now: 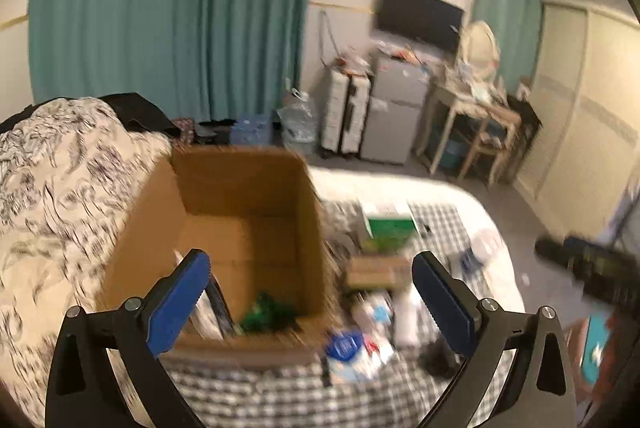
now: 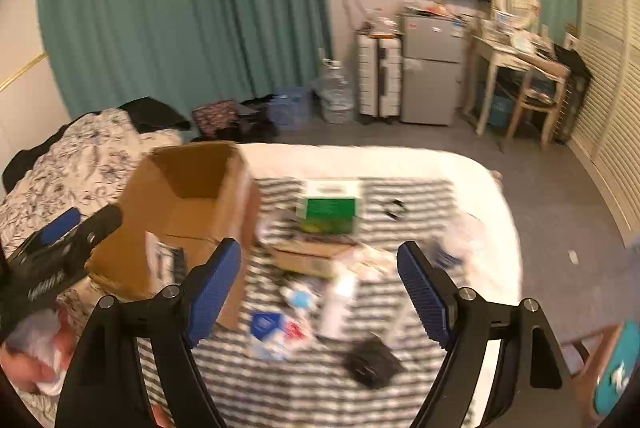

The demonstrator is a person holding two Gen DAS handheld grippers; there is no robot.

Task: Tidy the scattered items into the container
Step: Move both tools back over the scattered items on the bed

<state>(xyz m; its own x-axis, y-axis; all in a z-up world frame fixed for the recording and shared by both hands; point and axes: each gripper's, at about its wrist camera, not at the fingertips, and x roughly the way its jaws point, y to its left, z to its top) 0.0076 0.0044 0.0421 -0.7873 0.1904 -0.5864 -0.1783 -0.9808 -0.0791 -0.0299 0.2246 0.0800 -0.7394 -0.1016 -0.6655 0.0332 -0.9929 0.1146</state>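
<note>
Cardboard, brown and open at the top, forms the box (image 1: pixel 240 224) that stands on the checked grey-and-white bedspread (image 1: pixel 280 388), next to a rumpled black-and-white patterned quilt (image 1: pixel 60 188). Inside it, in the left wrist view, lie a dark green item (image 1: pixel 270 314) and a flat printed card or booklet (image 1: pixel 216 308) leaning against the near wall. The left gripper (image 1: pixel 312 292) hangs above the box's near right corner with its blue-padded jaws spread wide and nothing between them. The right gripper (image 2: pixel 320 280) hovers over the clutter beside the box, its jaws also apart and empty.

Scattered on the bedspread to the right of the box are a green and white carton (image 2: pixel 328 208), a flat brown cardboard packet (image 2: pixel 312 256), a white bottle lying on its side (image 2: pixel 338 304), a small blue and white packet (image 2: pixel 266 326) and a black pouch (image 2: pixel 374 364). Motion blur softens most of these. Teal curtains (image 2: pixel 180 20) hang behind the bed.
</note>
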